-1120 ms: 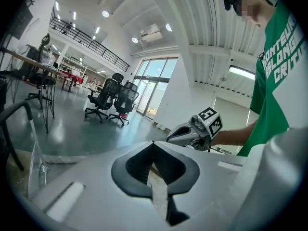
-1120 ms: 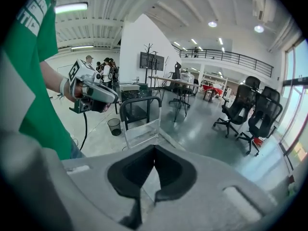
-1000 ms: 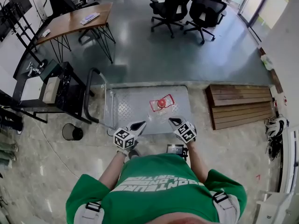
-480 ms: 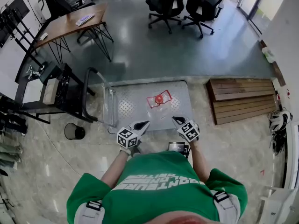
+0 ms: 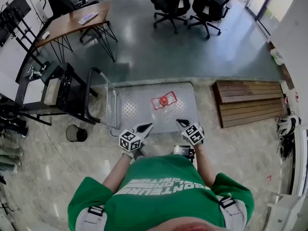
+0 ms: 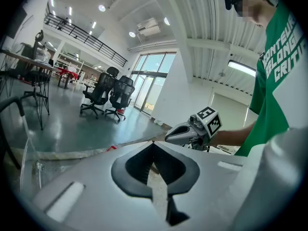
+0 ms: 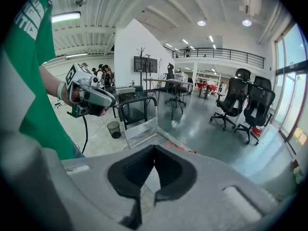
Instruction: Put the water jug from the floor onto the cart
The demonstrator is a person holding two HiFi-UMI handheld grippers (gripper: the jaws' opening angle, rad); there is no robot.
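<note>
My left claw (image 5: 146,126) and right claw (image 5: 179,122) are pinched together, empty, since the jug (image 5: 163,101) ahead already rests on the cart (image 5: 130,108).

**Item Count, Referenced to the Cart**

I count one cart (image 5: 135,110). On it: one water jug (image 5: 164,100). Beyond it: two office chairs (image 5: 172,4) and one wooden table (image 5: 72,24). To its left: one black rack (image 5: 65,93) and one waste bin (image 5: 76,134). To its right: one slatted wooden platform (image 5: 250,102). On its near side: two grippers, the left gripper (image 5: 148,125) and the right gripper (image 5: 178,121).
</note>
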